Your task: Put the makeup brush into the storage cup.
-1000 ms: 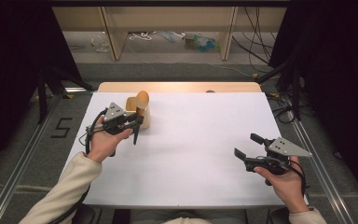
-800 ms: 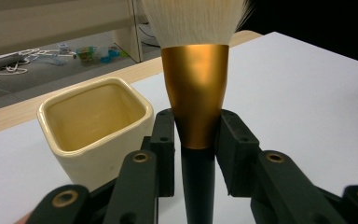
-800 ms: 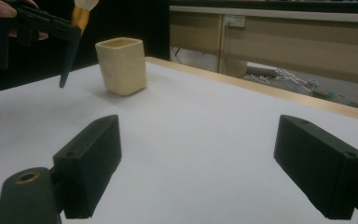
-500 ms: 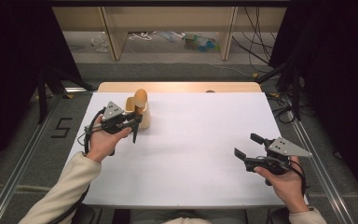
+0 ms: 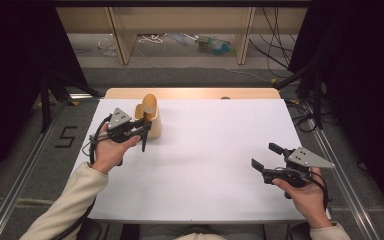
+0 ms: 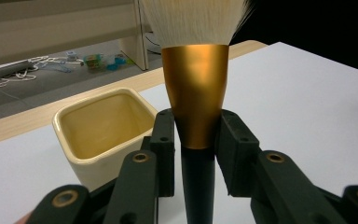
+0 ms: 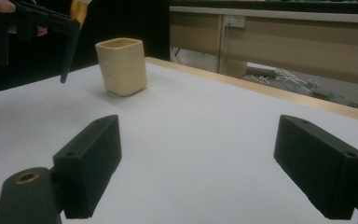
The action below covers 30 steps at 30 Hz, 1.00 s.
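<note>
I am holding a makeup brush (image 6: 196, 112) in the left gripper (image 5: 139, 129), its two black jaws pinching the gold collar just where it is meeting the black handle. The brush is standing upright in the grip, white bristles spreading upward and the dark handle (image 5: 144, 142) hanging down clear of the table (image 5: 215, 150) in the high view. I am keeping it above the left far part of the white tabletop, just beside a cream square cup (image 5: 152, 122). In the left gripper view the cup (image 6: 103, 129) is sitting to the left of the brush and a little beyond the jaws, its open mouth facing up and nothing lying inside that I can see. The brush is not in the cup; from the right gripper view the handle tip (image 7: 66, 65) is hanging to the left of the cup (image 7: 121, 66), apart from it and above the table.

I am resting the right gripper (image 5: 266, 163) over the right near part of the table, well apart from the cup and brush. Its jaws are standing spread wide with nothing between them, pointing across toward the left.

My left hand (image 5: 109, 152) is gripping its tool from below, and my right hand (image 5: 304, 192) is doing the same at the near right edge.
</note>
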### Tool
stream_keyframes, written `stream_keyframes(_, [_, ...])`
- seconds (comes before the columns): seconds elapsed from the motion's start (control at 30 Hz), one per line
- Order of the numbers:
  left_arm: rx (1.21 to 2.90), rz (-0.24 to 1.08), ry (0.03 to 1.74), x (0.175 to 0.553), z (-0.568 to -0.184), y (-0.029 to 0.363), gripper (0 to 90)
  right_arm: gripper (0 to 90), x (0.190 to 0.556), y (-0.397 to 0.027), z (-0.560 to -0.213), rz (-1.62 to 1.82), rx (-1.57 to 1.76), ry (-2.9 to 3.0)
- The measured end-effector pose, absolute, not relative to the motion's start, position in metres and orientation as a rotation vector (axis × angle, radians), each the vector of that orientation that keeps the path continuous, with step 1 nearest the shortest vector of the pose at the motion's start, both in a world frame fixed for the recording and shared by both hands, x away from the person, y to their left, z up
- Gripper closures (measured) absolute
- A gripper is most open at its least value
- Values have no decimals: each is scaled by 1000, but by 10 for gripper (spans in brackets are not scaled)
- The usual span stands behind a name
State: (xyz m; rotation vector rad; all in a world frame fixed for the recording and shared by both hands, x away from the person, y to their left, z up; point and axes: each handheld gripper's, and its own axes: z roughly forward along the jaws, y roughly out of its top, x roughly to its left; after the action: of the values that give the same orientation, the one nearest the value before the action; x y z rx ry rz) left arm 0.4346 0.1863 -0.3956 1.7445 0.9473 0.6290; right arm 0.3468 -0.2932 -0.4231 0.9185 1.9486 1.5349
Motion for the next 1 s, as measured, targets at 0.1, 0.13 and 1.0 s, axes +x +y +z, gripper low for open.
stream_keyframes(0.1, [1734,631,949,435,-395,187,696,159,347,-293,-423,1535,921,1950])
stream_keyframes(0.13, [1736,633,949,435,-394,188,696,160,347,-293,-423,1534,920,1949])
stream_keyframes(1.0, [1696,659,956,436,-387,191,696,159,347,-293,-423,1533,917,1948])
